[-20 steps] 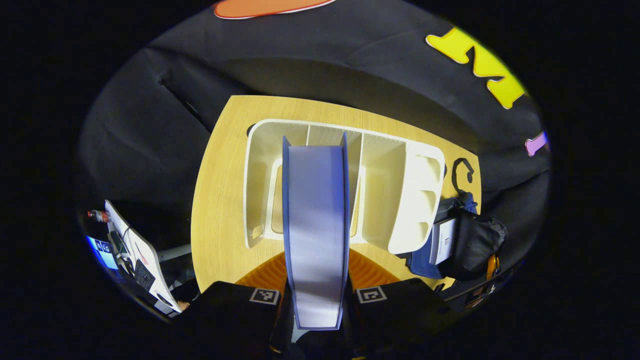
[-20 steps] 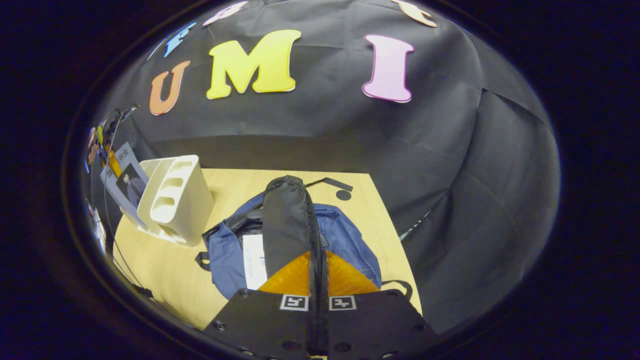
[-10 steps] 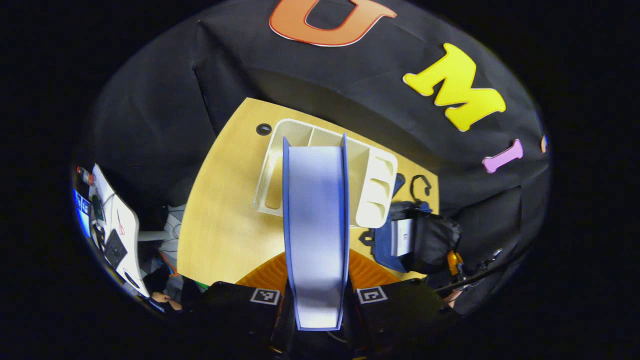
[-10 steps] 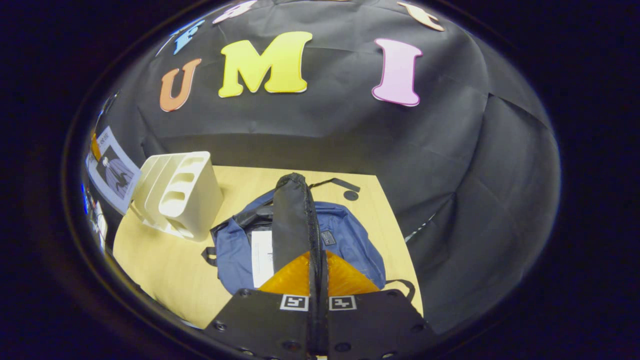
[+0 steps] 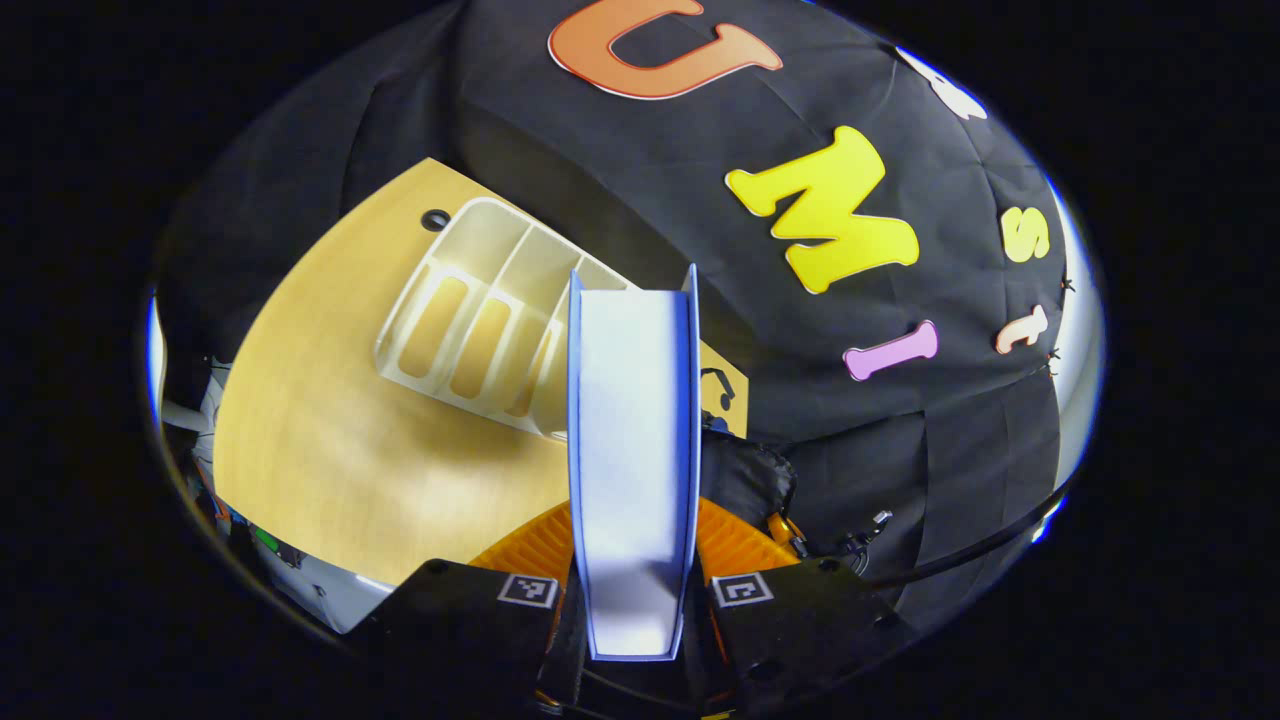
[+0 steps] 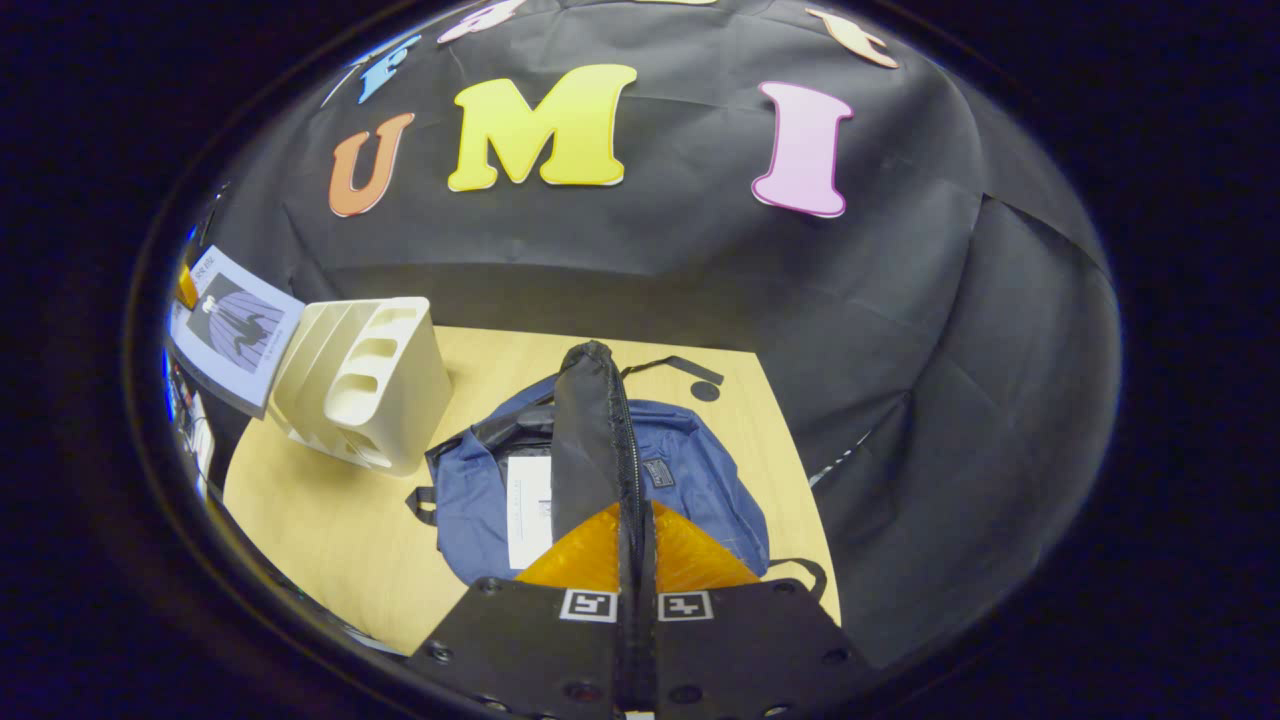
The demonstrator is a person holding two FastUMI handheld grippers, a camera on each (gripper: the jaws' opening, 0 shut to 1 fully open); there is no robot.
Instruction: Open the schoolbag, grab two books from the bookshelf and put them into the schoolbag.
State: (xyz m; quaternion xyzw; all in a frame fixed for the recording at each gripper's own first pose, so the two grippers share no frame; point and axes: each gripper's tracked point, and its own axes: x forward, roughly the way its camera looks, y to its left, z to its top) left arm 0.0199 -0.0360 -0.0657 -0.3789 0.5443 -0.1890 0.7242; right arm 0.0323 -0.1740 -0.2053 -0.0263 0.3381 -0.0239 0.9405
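We see the left gripper (image 5: 632,600) clamped on a blue-covered book (image 5: 632,440), page edge toward the camera, centre frame above the table (image 5: 320,450). The bookshelf (image 5: 470,320) sits upper left. The right gripper (image 6: 636,560) pinches the schoolbag's black flap (image 6: 590,440), holding it up; the blue schoolbag (image 6: 690,480) lies centre frame, a white book (image 6: 527,495) inside.

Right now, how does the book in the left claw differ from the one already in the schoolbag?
The held book is clamped in the left claw, up in the air; the packed book lies inside the open schoolbag. The held book's cover shows a dark figure; the packed one looks plain white. Both are off the bookshelf.
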